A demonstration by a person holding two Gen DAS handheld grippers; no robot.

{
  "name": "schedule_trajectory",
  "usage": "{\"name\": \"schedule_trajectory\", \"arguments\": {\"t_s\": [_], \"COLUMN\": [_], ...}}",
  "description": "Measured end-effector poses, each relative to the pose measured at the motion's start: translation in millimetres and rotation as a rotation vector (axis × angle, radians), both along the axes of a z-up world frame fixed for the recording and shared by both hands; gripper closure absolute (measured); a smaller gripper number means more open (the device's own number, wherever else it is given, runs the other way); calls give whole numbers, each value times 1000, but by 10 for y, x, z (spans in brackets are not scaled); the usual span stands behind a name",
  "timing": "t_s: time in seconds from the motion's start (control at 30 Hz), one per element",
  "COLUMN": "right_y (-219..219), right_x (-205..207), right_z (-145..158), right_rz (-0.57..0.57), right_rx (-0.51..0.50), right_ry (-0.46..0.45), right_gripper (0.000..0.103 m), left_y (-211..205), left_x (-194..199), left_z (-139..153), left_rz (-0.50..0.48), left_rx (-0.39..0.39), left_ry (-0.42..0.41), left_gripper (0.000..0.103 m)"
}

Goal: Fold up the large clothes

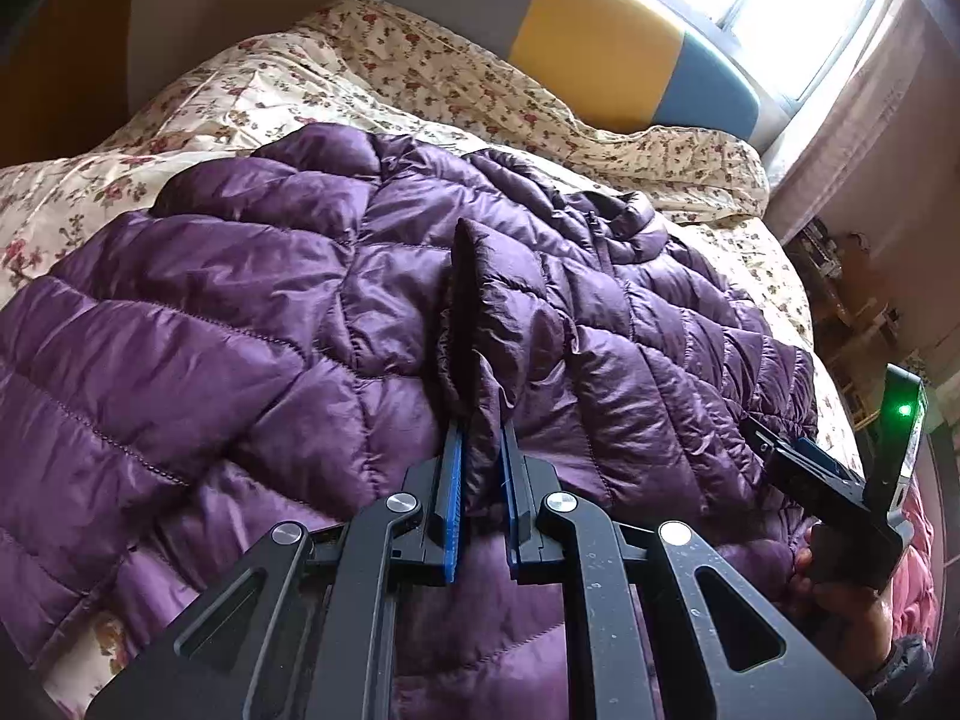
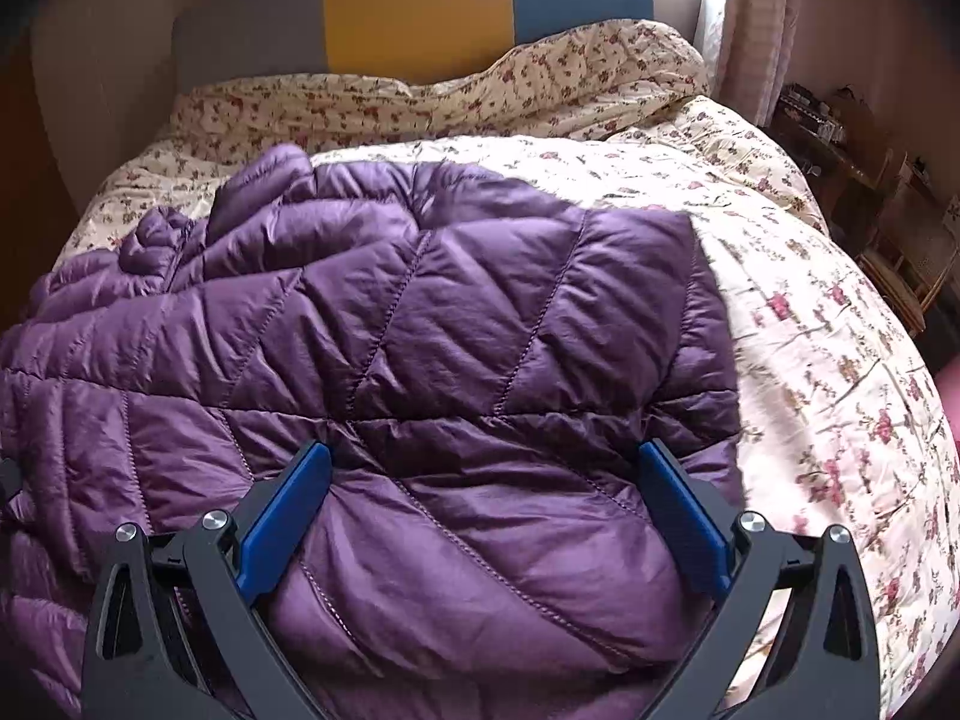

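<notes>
Left tool [image 1: 480, 450] pinches purple jacket [image 1: 240, 300] fold (right tool [image 2: 486, 468] spread above it)

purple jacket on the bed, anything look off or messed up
Nothing damaged. The purple quilted puffer jacket lies rumpled on the floral cream quilt, collar area bunched. One pinched ridge of fabric stands up, only because the left hand-held gripper is shut on it.

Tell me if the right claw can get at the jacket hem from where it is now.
Probably yes. The right claw stands open right over the purple jacket, its near edge bulging between the blue pads, with nothing in between. The left claw pinches a fold elsewhere.
</notes>
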State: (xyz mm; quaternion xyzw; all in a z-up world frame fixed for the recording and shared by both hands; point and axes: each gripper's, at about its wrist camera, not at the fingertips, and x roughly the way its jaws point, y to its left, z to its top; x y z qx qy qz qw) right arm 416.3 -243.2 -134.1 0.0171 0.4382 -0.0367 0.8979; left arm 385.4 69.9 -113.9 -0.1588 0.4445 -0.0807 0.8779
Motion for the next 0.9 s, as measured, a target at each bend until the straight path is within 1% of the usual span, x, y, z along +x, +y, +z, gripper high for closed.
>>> {"name": "schedule_trajectory", "arguments": {"t_s": [0.07,0.1,0.13,0.2,0.27,0.33,0.4,0.47,0.57,0.6,0.63,0.67,0.7,0.77,0.87,0.9], "right_y": [44,60,71,82,91,101,98,92,60,48,37,29,17,20,23,26], "right_x": [40,52,56,53,49,45,40,48,48,46,41,40,40,51,57,55], "right_z": [-78,-99,-112,-136,-148,-152,-154,-160,-166,-170,-172,-174,-180,-184,-189,-189], "right_rz": [8,9,9,9,9,10,10,10,12,12,14,15,16,17,18,18], "right_rx": [-22,-34,-43,-53,-60,-65,-62,-56,-38,-30,-24,-19,-10,-7,-6,-9], "right_ry": [19,21,20,14,11,9,7,4,2,1,1,0,-2,-3,-4,-6], "right_gripper": [2,2,2,2,2,2,2,2,2,2,2,2,2,2,2,2], "left_y": [13,25,37,89,74,-15,-207,-391,-598,-621,-615,-591,-538,-496,-529,-512], "left_x": [-20,-50,-90,-222,-316,-341,-296,-207,6,102,170,215,245,212,184,174], "left_z": [1,27,59,181,303,401,492,490,329,203,77,-38,-149,-194,-199,-192], "left_rz": [16,33,56,115,132,103,36,-19,-65,-65,-58,-51,-47,-45,-42,-41], "left_rx": [3,8,19,11,17,6,18,34,68,83,97,107,89,69,93,82], "left_ry": [1,-2,-12,-72,-120,-151,-175,-170,-119,-81,-48,-18,-4,-32,-51,-49], "left_gripper": [91,81,58,35,34,34,34,34,34,34,39,41,41,41,41,41]}}
